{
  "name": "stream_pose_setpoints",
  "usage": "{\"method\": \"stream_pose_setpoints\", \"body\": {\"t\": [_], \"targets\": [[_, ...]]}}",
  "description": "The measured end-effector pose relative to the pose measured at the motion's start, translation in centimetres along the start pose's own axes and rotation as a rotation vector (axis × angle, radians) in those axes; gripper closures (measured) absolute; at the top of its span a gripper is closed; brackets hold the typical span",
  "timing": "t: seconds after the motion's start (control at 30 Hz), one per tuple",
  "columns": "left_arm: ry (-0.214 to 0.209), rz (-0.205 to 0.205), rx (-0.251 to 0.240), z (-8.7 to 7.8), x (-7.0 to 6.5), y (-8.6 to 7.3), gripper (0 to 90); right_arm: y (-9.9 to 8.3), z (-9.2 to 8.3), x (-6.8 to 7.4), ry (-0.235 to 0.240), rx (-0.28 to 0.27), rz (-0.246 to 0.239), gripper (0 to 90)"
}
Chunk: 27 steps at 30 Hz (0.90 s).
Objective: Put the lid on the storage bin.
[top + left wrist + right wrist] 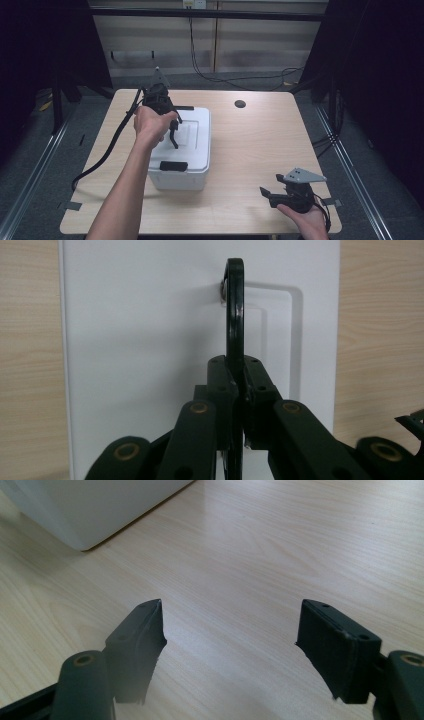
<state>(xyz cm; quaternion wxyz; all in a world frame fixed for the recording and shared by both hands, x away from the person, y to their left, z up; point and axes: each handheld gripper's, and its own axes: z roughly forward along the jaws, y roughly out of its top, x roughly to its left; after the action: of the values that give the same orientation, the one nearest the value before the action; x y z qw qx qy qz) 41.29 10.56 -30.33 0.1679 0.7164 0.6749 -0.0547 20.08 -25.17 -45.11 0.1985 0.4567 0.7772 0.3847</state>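
A white box [187, 150] sits on the wooden table [250, 150], left of the middle, its long side running from about 6 o'clock toward 12. A black latch [173, 165] shows on the near end of its lid and another dark clip at the far end.

The left gripper [173, 131] hangs over the lid, held by the person's left hand [150, 125], with its cable [107, 150] trailing off toward 8 o'clock and over the table edge. In the left gripper view the two jaws are pressed together on the box's thin black handle [235, 310], which stands up on edge from the white lid [145, 340]; a recessed outline in the lid lies just to the handle's right.

The right gripper [267, 192] rests low near the table's 5 o'clock corner, in the person's right hand [307, 220], a grey three-cornered plate [302, 175] on top. Its jaws point toward 9 o'clock, at the box but well apart from it. In the right gripper view the fingers [142, 635] stand wide apart with bare wood between them, and a corner of the box shows at 11 o'clock.

A small dark round hole [240, 104] is set in the table toward 1 o'clock.
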Motion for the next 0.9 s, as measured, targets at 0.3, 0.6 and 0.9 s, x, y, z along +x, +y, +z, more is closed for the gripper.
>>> {"method": "stream_pose_setpoints", "body": {"t": [0.3, 0.6, 0.9], "targets": [[-0.009, -0.019, -0.008, 0.20, 0.08, -0.01, 84.7, 0.00, -0.01, 0.03, -0.002, 0.000, -0.001, 26.5], [-0.031, -0.018, -0.007, 0.28, 0.70, 0.05, 84.2, 0.00, 0.03, 0.00, -0.001, 0.003, 0.000, 26.5], [-0.010, 0.031, -0.024, 0.28, 0.64, 0.25, 74.7, -0.01, 0.05, -0.02, 0.002, 0.005, 0.001, 26.5]]}}
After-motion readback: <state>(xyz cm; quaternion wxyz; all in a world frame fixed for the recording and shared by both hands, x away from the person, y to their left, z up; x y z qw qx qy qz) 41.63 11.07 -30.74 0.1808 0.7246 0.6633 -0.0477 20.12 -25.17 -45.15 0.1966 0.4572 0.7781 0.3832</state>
